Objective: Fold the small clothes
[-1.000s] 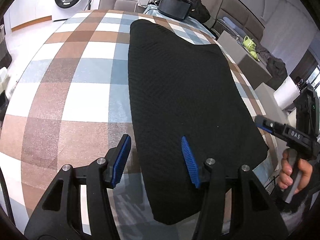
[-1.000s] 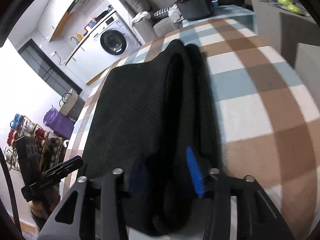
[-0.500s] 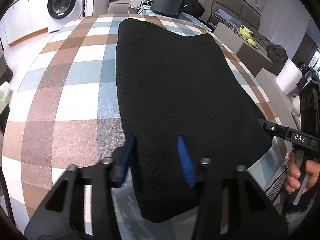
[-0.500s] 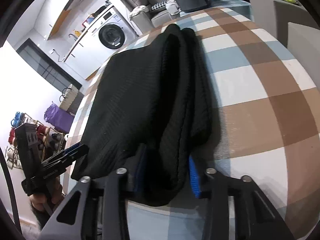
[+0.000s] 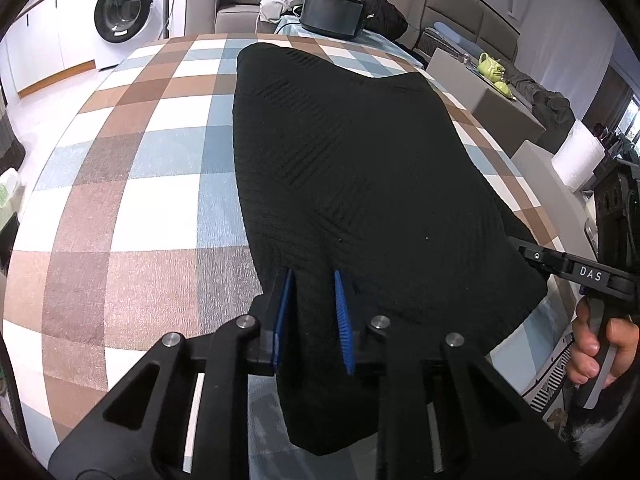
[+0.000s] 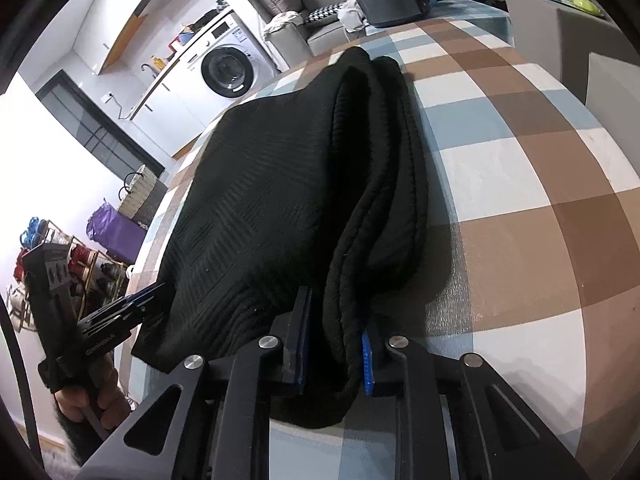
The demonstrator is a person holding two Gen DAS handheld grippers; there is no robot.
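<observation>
A black knit garment point(image 5: 352, 168) lies lengthwise on the checked tablecloth point(image 5: 132, 184), folded over along its right side point(image 6: 384, 184). My left gripper point(image 5: 314, 312) sits at the near left corner of the hem. Its jaws are closing, and a ridge of fabric is pinched between the blue pads point(image 5: 285, 316). My right gripper point(image 6: 336, 342) is at the near right corner. Its jaws are closing too, on a thick bundle of the folded edge that fills the gap between them. Each wrist view shows the other gripper at the hem, the right gripper point(image 5: 560, 264) and the left gripper point(image 6: 128, 312), each held by a hand.
A black case point(image 5: 332, 10) stands at the table's far end, with a sofa point(image 5: 236, 8) and a washing machine point(image 5: 124, 16) behind. A grey side table with a green teapot point(image 5: 494, 72) and a paper roll point(image 5: 578, 160) stand to the right. A shoe rack point(image 6: 52, 256) and a basket point(image 6: 138, 196) are on the left.
Both grippers' jaws have narrowed from wide apart onto the garment's near hem, and fabric has bunched up between the pads. Neither hand has shifted much.
</observation>
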